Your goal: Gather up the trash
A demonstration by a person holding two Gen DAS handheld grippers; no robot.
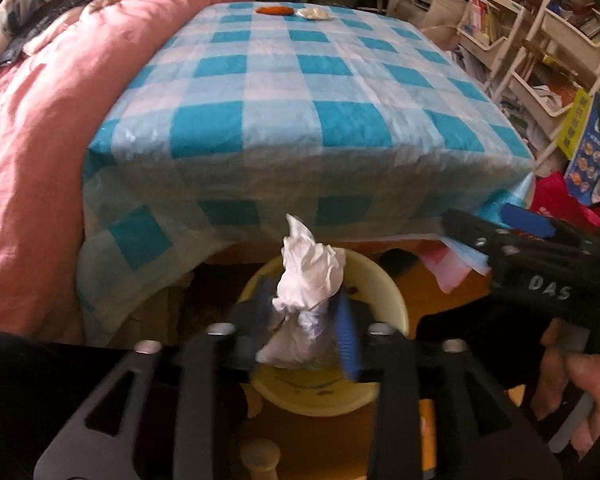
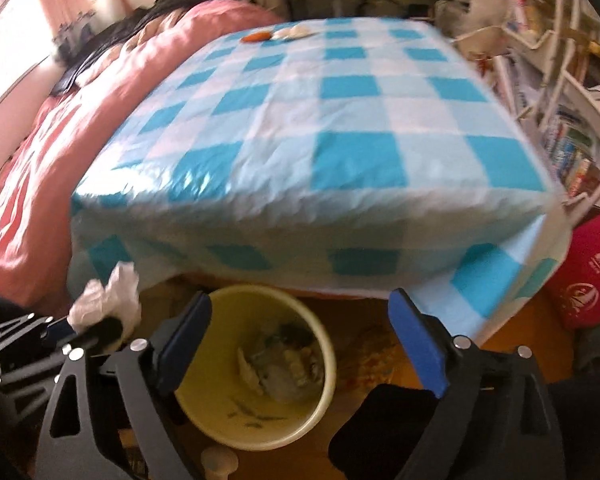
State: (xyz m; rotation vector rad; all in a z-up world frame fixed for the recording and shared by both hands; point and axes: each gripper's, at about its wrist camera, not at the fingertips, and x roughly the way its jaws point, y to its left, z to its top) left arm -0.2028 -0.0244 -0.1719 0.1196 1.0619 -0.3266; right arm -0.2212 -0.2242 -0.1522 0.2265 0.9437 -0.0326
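Observation:
My left gripper [image 1: 306, 320] is shut on a crumpled white tissue [image 1: 308, 280] and holds it above a pale yellow trash bin [image 1: 388, 296] that stands on the floor in front of the table. In the right wrist view the tissue [image 2: 108, 300] and left gripper [image 2: 88, 330] show at lower left, beside the bin [image 2: 256, 364], which holds several scraps. My right gripper [image 2: 300, 344] is open and empty above the bin; it also shows in the left wrist view [image 1: 516, 224]. An orange scrap [image 1: 274, 10] and a white scrap [image 1: 315, 13] lie at the table's far edge.
The table carries a blue-and-white checked cloth [image 1: 300, 92] that hangs over its near edge. A pink quilt [image 1: 40, 120] lies on the left. White shelves [image 1: 540, 52] full of books stand on the right, with a red bag [image 2: 596, 280] on the floor.

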